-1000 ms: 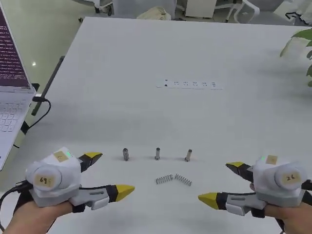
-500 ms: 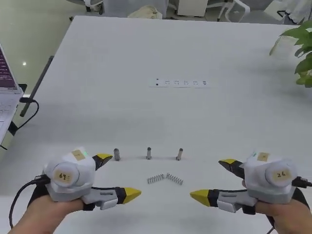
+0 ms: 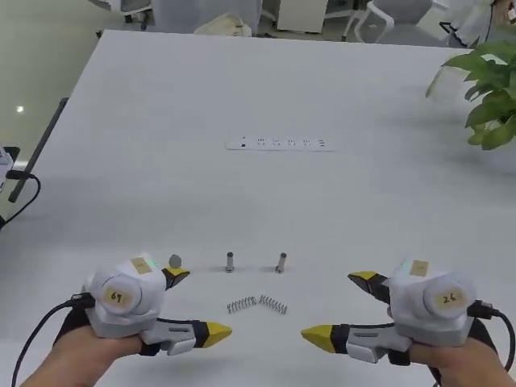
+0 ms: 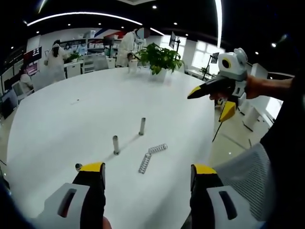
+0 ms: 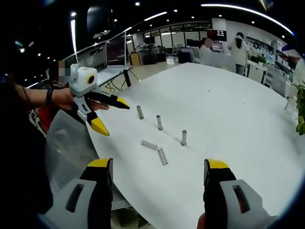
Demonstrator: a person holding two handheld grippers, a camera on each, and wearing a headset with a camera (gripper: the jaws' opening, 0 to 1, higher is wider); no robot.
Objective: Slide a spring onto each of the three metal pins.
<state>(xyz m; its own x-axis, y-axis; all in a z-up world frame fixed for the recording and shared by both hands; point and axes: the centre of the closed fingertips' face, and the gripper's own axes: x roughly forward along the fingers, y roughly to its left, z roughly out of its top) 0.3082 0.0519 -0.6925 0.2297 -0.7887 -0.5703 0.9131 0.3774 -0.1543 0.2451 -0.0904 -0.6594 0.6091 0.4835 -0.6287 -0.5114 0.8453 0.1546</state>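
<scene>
**Both grippers open; two springs loose by the pin row**

The left pin [image 3: 175,260], middle pin [image 3: 230,261] and right pin [image 3: 280,262] are standing upright on the white table [image 3: 242,81]. Their long axes are vertical, and the row is running left to right across your head view. The left pin is sitting just beside the upper jaw tip of the left gripper [image 3: 200,303], and its shaft is hard to make out there.

Two springs are lying flat on the table, on your side of the row, near the middle and right pins but apart from them. The left spring [image 3: 241,305] is lying with its long axis rising toward the right. The right spring [image 3: 273,304] is lying with its long axis falling toward the right. Their inner ends are sitting close together in a shallow peak, and you cannot tell whether they are touching.

You are holding the left gripper low at the near left of the table, with your hand wrapped under its body. Its jaws are pointing right, toward the springs. You are holding the right gripper [image 3: 337,306] in mirror pose at the near right, with its jaws pointing left.

Both pairs of jaws are standing wide apart, gripping nothing and touching neither springs nor pins.

A power strip [image 3: 276,143] is lying farther back on the table, and a plant [image 3: 488,89] is showing at the far right.
</scene>
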